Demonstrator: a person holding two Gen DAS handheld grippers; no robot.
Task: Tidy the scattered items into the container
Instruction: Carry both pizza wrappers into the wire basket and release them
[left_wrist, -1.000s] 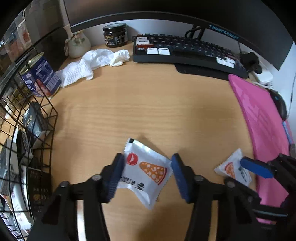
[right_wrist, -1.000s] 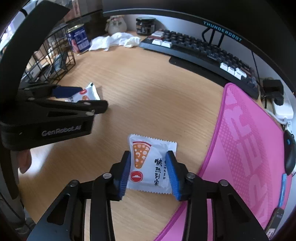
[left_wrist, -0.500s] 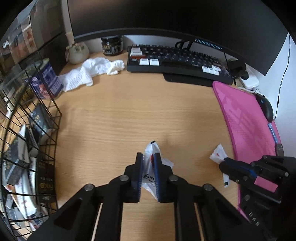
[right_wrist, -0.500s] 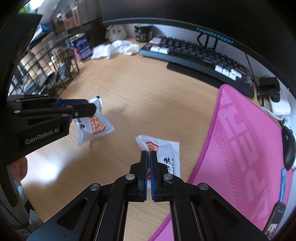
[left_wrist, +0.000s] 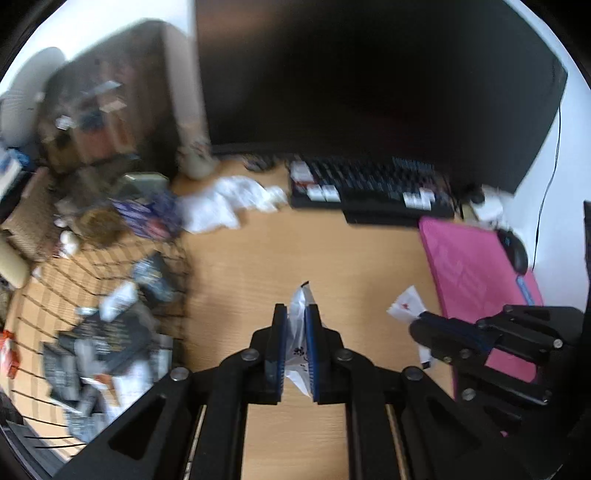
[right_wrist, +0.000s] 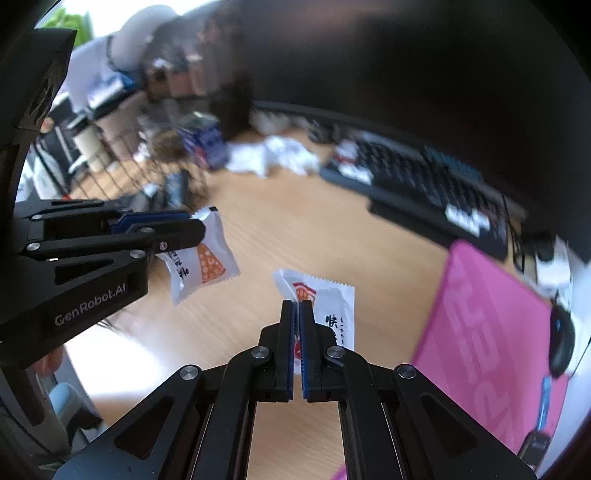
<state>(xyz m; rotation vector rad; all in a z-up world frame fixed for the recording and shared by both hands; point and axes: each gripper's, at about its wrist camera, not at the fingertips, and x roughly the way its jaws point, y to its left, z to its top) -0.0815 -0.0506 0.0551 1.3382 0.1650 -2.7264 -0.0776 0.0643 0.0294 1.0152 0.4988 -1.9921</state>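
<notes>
Between the blue pads of the left gripper sits a white snack packet, squeezed tight and standing on its edge. It hangs above the wooden desk and does not touch it. The right gripper is pinched shut on a second snack packet, holding it by its left edge, also up off the desk. This one has a red and orange picture and black writing on it. The two grippers are side by side, near each other. Off to the left of the left gripper stands a black wire basket with small packs and boxes already in it. Far past the tips lie a crumpled white cloth and a black keyboard under a big dark screen. To the right of both grippers lies a pink mat with a black mouse at its far side.
</notes>
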